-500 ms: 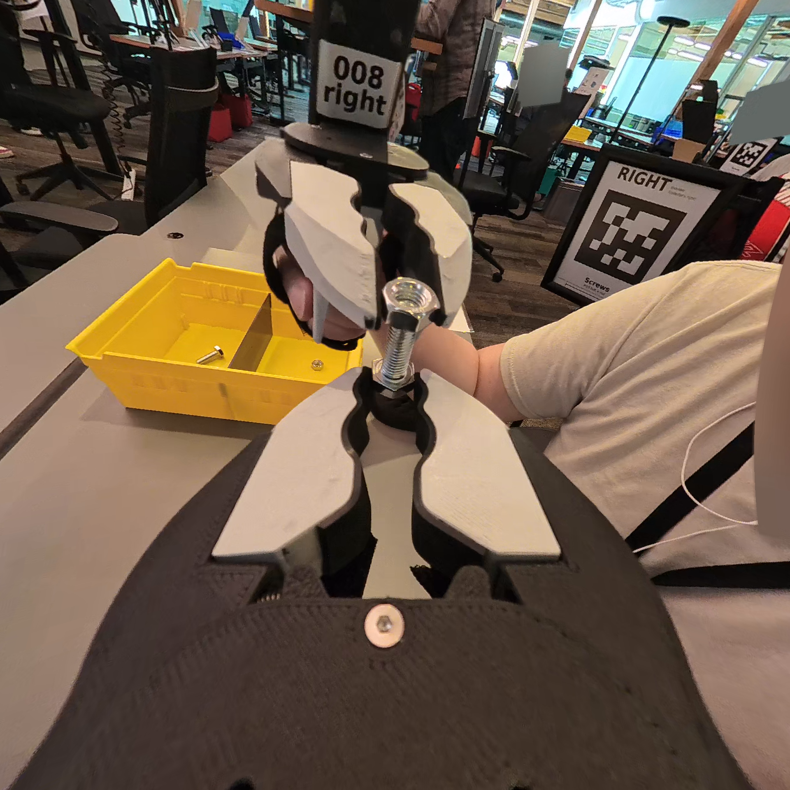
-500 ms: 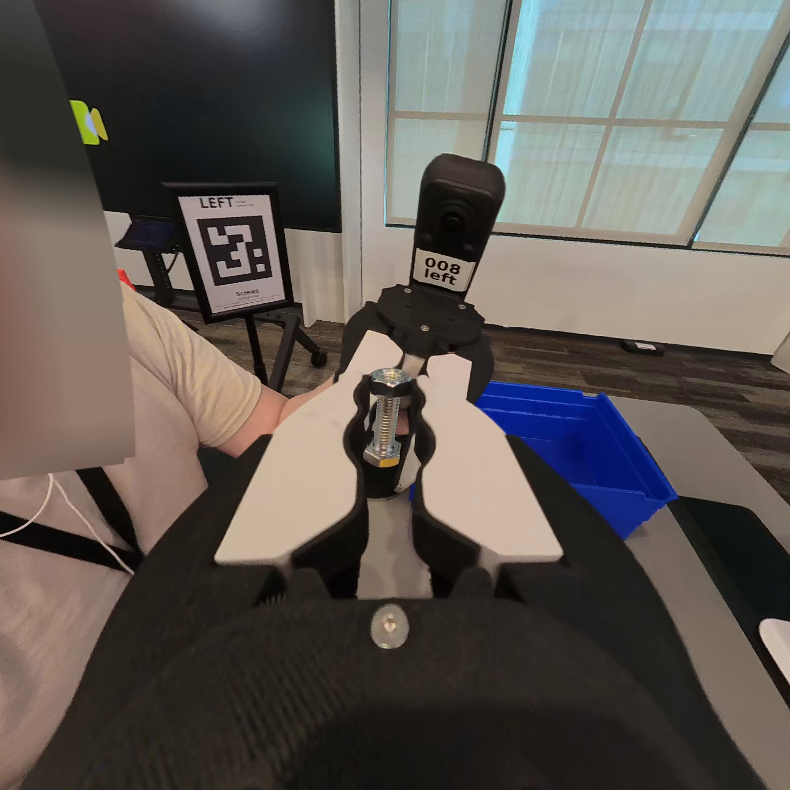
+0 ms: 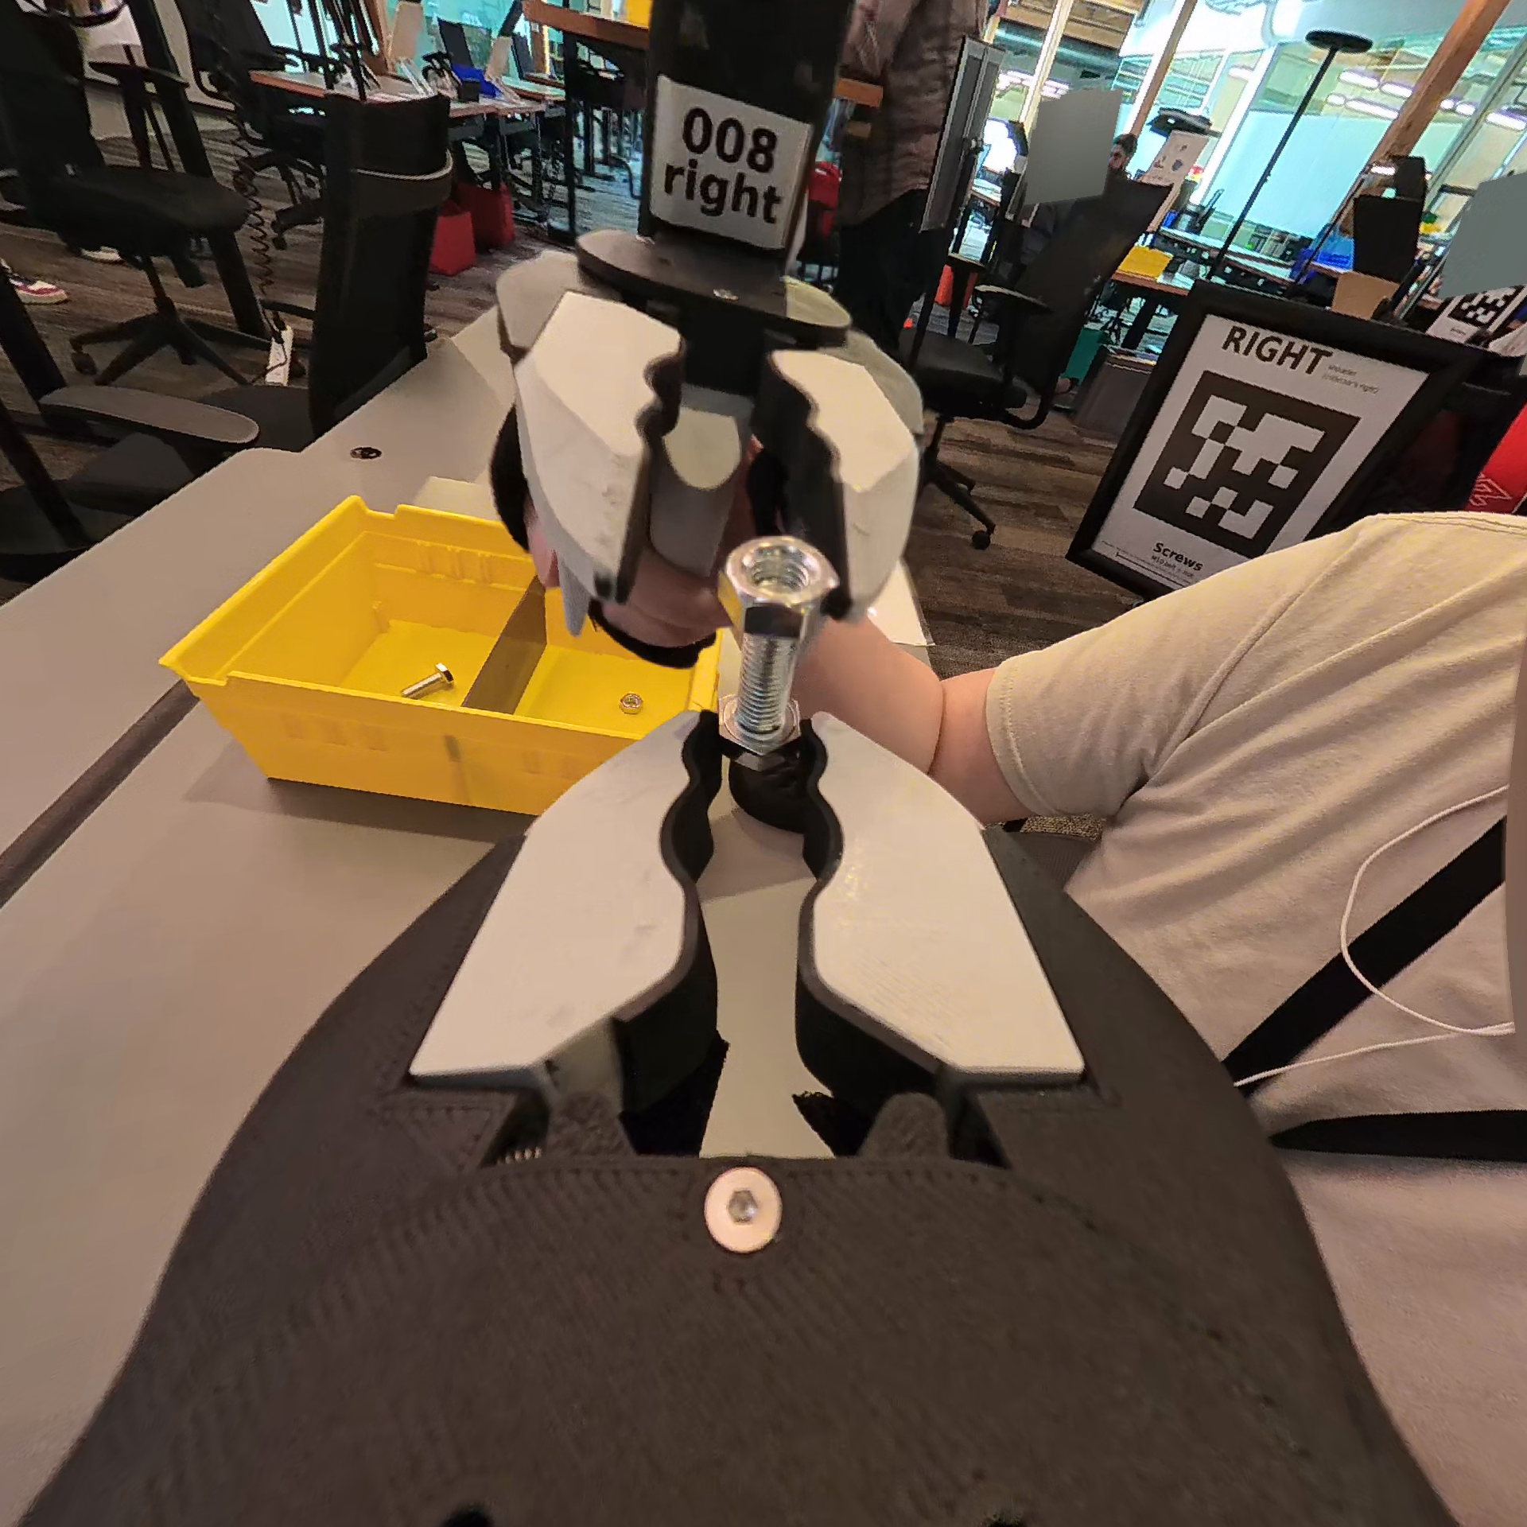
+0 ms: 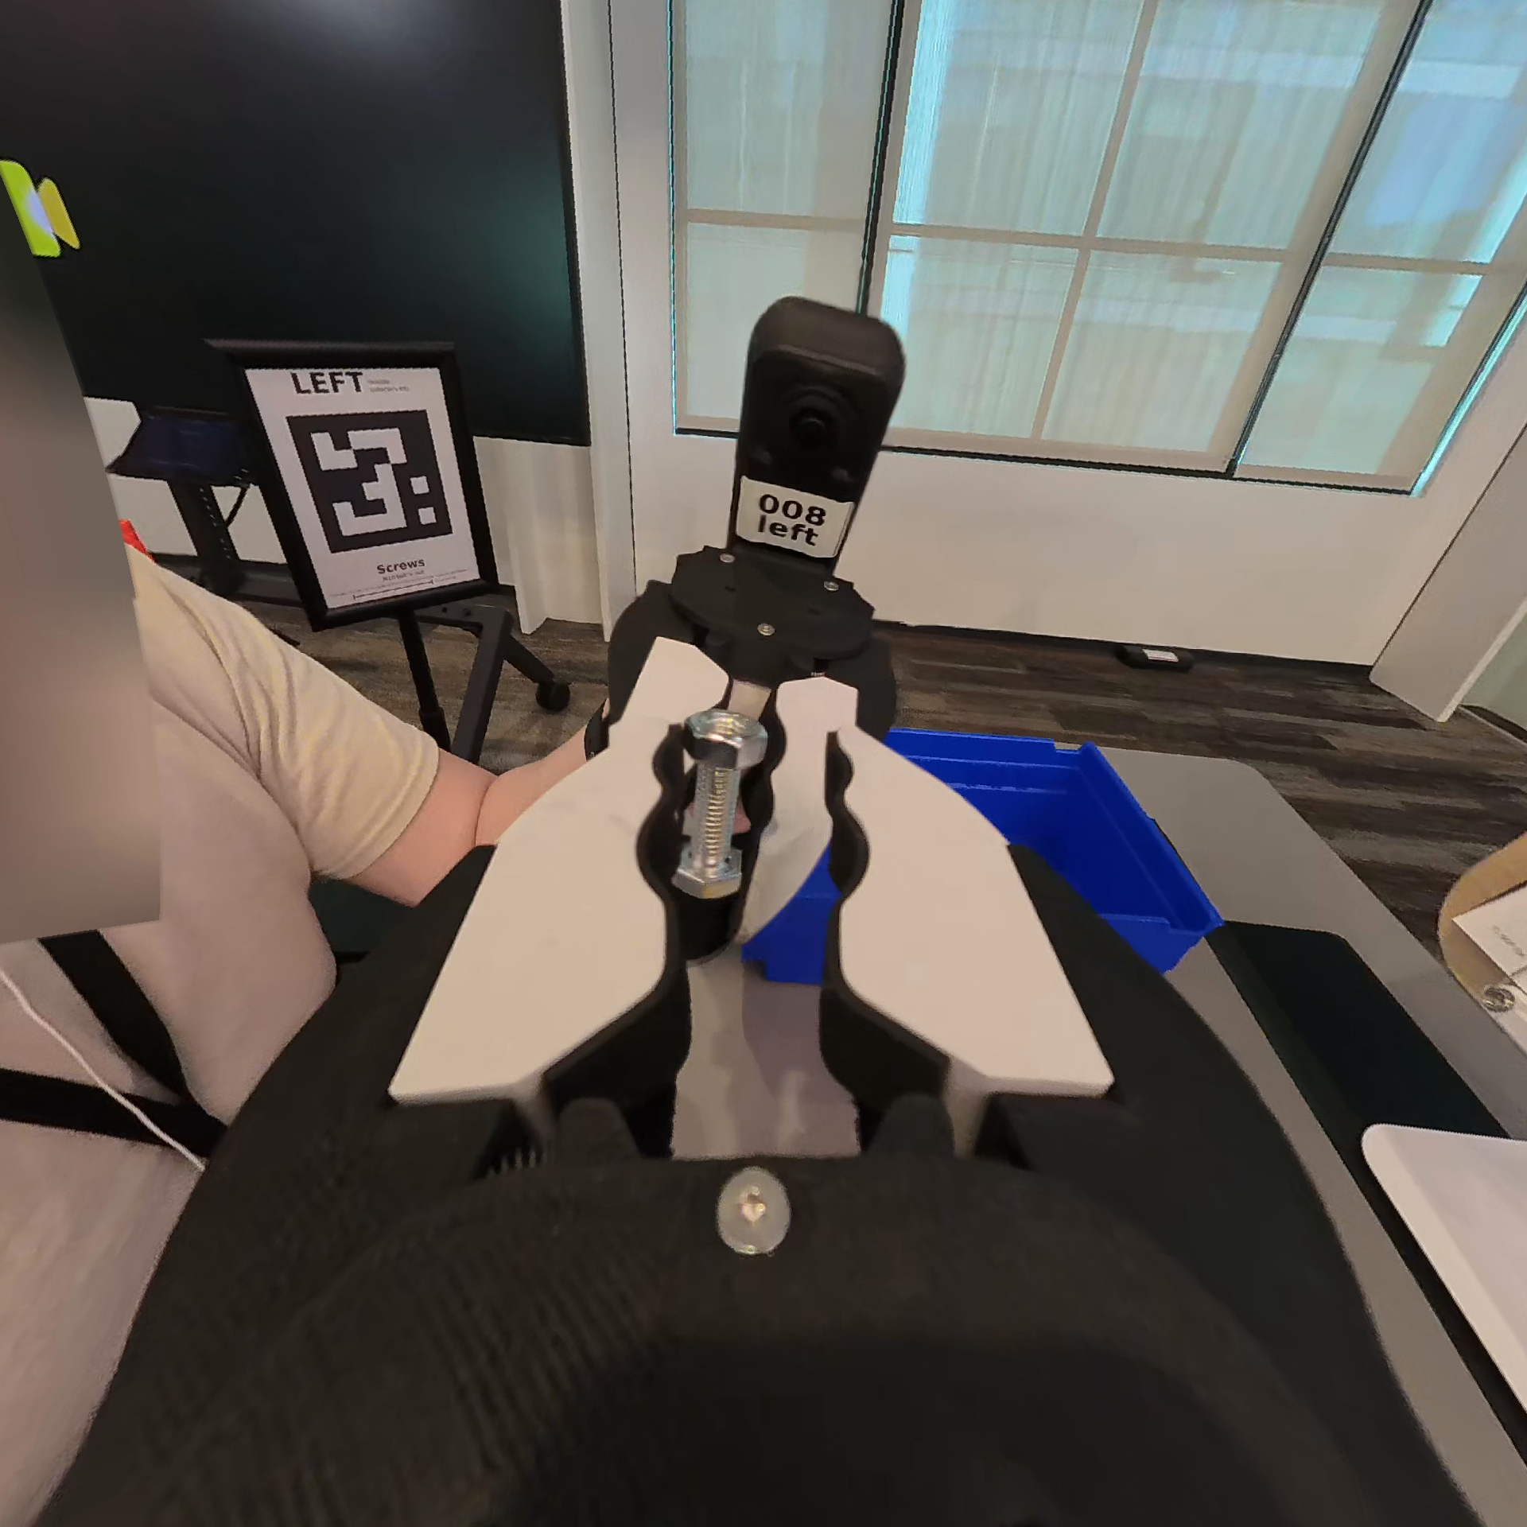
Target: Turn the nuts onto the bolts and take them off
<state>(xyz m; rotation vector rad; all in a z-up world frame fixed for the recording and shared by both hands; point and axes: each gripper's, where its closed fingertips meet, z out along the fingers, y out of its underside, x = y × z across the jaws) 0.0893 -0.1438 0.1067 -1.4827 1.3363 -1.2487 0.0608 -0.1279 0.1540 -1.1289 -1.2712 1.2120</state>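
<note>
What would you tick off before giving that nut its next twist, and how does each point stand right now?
1. Left gripper clamped on the lower end of the silver threaded bolt: ok.
2. Silver hex nut seated on the bolt's free tip: ok.
3. Right gripper closed on the nut: not ok. Its jaws stand apart, with a gap on one side.
4. Nut running straight on the threads: cannot tell.
5. Yellow plastic bin out of the way of both grippers: ok, it sits off to the side on the table.
</note>
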